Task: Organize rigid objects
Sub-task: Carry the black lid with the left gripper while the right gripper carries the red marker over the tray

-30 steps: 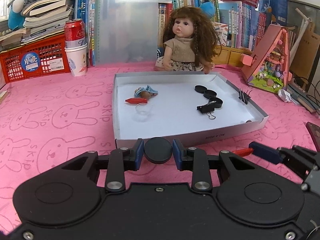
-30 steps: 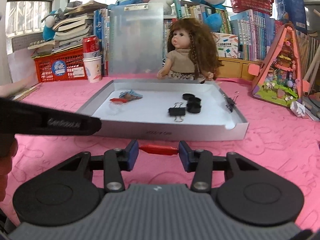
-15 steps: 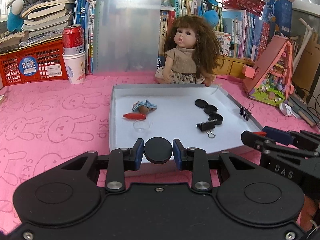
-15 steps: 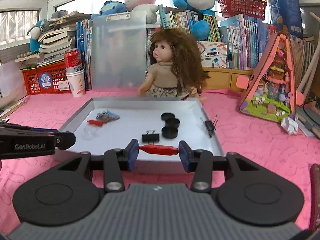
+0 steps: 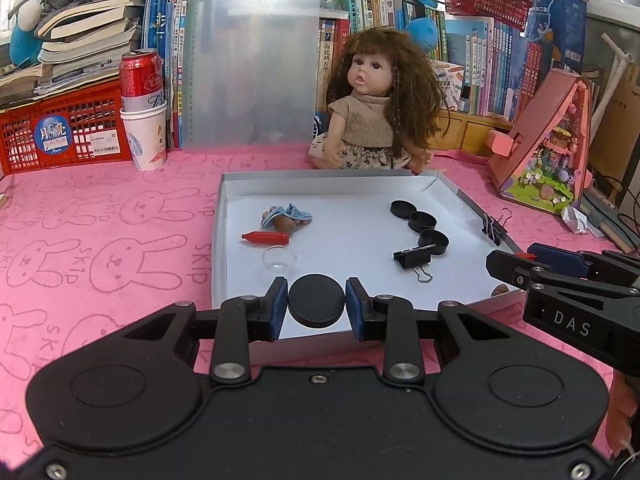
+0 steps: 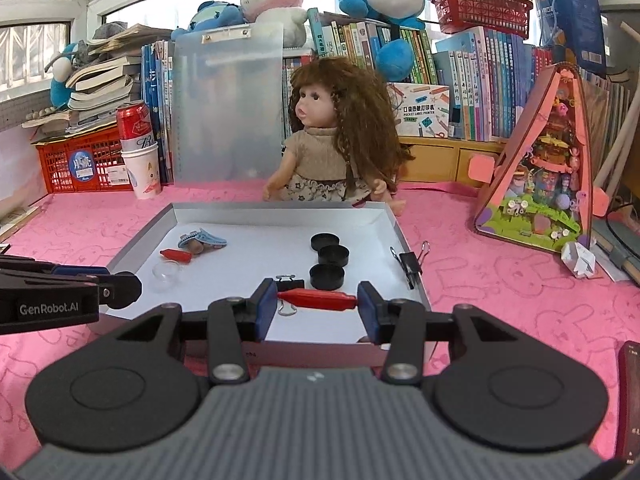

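Both claws have advanced over the tray (image 5: 218,240); left claw (image 5: 316,300) clamps a black disc (image 5: 316,300), right claw (image 6: 317,301) a red crayon (image 6: 317,301).

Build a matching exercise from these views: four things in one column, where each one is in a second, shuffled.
Things
1. black disc
2. red crayon
3. soda can
4. binder clip

Places
A. on a paper cup
B. in the right gripper
C. clipped to the tray wall
D. in the left gripper

Pairs: 1-D, 2-B, 3-A, 4-C
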Action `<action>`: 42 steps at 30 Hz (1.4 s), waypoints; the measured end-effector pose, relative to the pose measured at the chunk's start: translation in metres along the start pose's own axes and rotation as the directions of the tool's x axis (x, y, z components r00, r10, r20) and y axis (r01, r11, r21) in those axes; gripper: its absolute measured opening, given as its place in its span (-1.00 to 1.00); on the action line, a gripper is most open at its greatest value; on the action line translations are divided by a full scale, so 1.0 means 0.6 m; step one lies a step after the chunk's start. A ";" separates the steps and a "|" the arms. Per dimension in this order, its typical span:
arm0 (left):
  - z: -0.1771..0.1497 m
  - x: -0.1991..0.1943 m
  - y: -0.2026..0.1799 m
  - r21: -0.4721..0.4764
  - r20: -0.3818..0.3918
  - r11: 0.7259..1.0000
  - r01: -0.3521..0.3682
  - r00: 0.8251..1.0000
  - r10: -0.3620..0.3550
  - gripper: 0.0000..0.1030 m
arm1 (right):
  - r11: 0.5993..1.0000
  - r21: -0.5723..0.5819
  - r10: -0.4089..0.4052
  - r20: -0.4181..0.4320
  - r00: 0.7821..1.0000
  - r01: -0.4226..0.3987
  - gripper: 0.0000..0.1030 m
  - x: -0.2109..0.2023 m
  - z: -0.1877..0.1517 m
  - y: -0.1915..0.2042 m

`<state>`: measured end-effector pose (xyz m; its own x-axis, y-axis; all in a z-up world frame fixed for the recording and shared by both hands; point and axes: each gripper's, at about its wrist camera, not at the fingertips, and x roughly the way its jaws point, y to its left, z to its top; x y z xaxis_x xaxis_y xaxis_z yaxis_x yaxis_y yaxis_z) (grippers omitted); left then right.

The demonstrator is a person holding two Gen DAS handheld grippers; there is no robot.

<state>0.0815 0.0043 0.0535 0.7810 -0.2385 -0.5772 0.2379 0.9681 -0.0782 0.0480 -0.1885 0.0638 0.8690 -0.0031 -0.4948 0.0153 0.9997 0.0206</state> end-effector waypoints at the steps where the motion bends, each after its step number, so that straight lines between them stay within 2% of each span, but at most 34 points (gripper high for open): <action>1: 0.001 0.001 0.000 0.001 0.000 1.000 -0.001 1.000 0.001 -0.42 | 1.000 0.000 0.000 -0.003 1.000 0.000 -0.04 0.001 0.000 0.000; 12: 0.007 0.036 -0.001 -0.006 -0.026 1.000 -0.009 1.000 0.009 -0.42 | 1.000 0.023 0.019 -0.049 0.999 -0.018 -0.04 0.028 0.004 -0.009; 25: 0.015 0.094 0.005 -0.021 -0.106 1.000 -0.018 0.994 0.016 -0.42 | 0.999 0.027 0.030 -0.117 0.993 -0.027 -0.04 0.076 0.013 -0.021; 42: 0.015 0.117 0.011 -0.020 -0.133 0.999 -0.027 0.991 0.024 -0.42 | 1.000 0.004 0.021 -0.161 0.987 -0.020 -0.04 0.104 0.013 -0.023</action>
<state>0.1431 -0.0069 0.0198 0.7028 -0.2032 -0.6817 0.2051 0.9755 -0.0793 0.1061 -0.2027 0.0391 0.7781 0.0218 -0.6278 -0.0005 0.9994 0.0341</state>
